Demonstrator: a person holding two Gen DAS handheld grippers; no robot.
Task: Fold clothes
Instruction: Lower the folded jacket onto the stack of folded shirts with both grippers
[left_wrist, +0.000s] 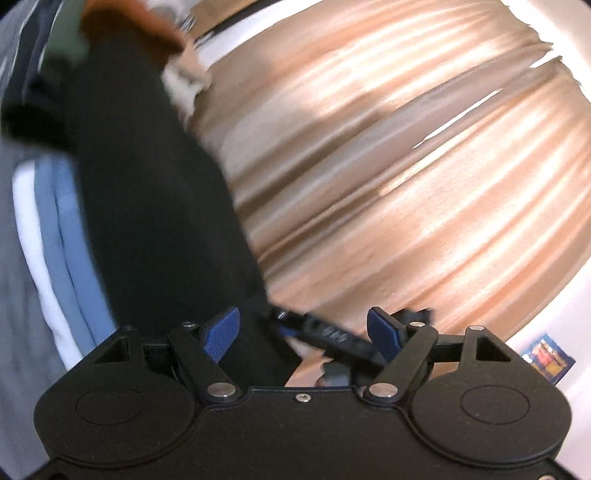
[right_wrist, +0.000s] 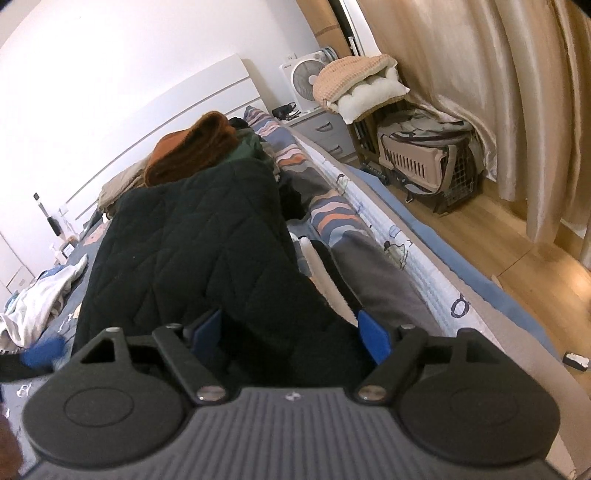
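In the left wrist view, blurred by motion, folded blue and white cloth (left_wrist: 55, 236) lies at the far left, and just right of it a dark jacket (left_wrist: 147, 192) runs from the near edge up to a rust-brown fleece (left_wrist: 129, 22) at the far top. The left gripper (left_wrist: 301, 334) has its blue pads (left_wrist: 219, 334) spread wide, the left pad lying over the jacket's near edge with nothing pinched between them; the other gripper's black fingers show in the gap. Right of the jacket a tan curtain (left_wrist: 406, 166) fills the view. In the right wrist view, a crumpled white garment (right_wrist: 40, 295) lies at the left on the bed (right_wrist: 424, 218), and the quilted jacket stretches from the near centre toward the brown fleece (right_wrist: 192, 147) piled at the far end before the white headboard (right_wrist: 166, 99). The right gripper (right_wrist: 291, 334) is wide as well, the jacket's near hem bunched between its blue pads (right_wrist: 375, 338); whether they press the cloth I cannot tell. Right of the jacket runs a striped quilt (right_wrist: 325, 210), then the mattress edge, the wood floor (right_wrist: 517, 258), and at the far right a fan (right_wrist: 304, 79), a pet carrier (right_wrist: 424, 162) and the curtain
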